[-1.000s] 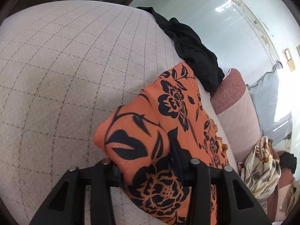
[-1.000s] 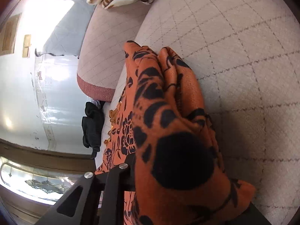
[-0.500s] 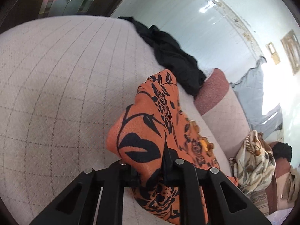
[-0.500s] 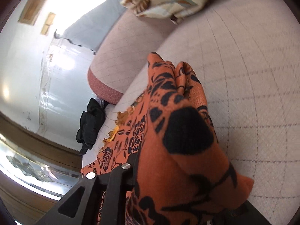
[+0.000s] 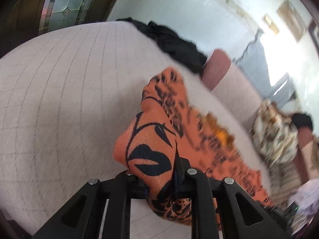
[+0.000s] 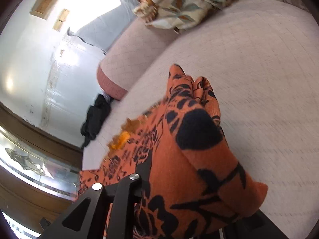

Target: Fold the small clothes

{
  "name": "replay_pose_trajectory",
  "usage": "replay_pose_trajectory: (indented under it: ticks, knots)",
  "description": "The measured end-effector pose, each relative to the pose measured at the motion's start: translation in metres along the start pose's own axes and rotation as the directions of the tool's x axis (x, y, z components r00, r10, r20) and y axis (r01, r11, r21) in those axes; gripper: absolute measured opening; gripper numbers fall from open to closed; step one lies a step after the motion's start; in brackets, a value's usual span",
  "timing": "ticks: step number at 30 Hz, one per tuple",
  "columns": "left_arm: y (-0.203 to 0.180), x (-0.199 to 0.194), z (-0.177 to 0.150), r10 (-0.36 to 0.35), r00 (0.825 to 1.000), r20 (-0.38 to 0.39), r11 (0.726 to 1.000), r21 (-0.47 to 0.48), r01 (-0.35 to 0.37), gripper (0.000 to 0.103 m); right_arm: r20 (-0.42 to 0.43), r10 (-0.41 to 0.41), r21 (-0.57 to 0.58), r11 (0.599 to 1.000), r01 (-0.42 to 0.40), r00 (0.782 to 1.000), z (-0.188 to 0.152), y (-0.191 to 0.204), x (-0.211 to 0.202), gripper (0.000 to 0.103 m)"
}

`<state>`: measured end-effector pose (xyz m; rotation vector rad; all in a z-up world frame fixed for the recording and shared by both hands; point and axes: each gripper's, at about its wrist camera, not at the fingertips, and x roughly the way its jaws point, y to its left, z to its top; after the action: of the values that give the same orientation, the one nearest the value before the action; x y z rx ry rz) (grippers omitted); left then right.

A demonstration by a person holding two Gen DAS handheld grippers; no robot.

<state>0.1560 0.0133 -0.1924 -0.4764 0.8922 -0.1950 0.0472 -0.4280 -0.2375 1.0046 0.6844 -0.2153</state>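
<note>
Fabric is filling both wrist views: an orange garment with black flowers and leaves is hanging bunched over the quilted pale sofa seat, which serves here as the landmark. The left gripper is pinching one gathered end of the garment, its jaws nearly together and easing slightly apart with cloth pressed between them. The right gripper is clamping the other end; its jaws are likewise narrow and easing apart, and the draped fabric is hiding its far finger completely. Between the two ends the cloth is sagging toward the seat, its middle blurred. At the seat's far edge a black garment is lying crumpled, beside the pink-trimmed sofa arm. Beyond that arm a cream leaf-patterned cloth is lying heaped. Behind the seat a white wall is showing.
</note>
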Motion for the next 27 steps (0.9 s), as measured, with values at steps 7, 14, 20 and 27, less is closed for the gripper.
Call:
replay_pose_trajectory:
  ticks: [7, 14, 20, 27]
  knots:
    - [0.035, 0.003, 0.005, -0.048, 0.996, -0.071, 0.991, -0.129, 0.039, 0.040, -0.089, -0.044, 0.242, 0.968, 0.064, 0.995, -0.010, -0.054, -0.022, 0.036]
    - [0.038, 0.008, 0.005, -0.059, 0.997, -0.053, 0.991, -0.124, 0.052, 0.040, 0.125, -0.210, -0.003, 0.977, 0.212, 0.970, -0.020, 0.002, -0.071, 0.040]
    - [0.037, 0.016, 0.009, -0.071, 0.996, -0.044, 0.988, -0.142, 0.065, 0.040, 0.091, -0.132, -0.377, 0.913, 0.157, 0.987, -0.048, 0.101, -0.029, 0.040]
    - [0.035, 0.019, 0.011, -0.083, 0.996, -0.045, 0.991, -0.110, 0.078, 0.034, 0.112, -0.090, -0.450, 0.883, 0.131, 0.990, -0.055, 0.158, 0.003, 0.040]
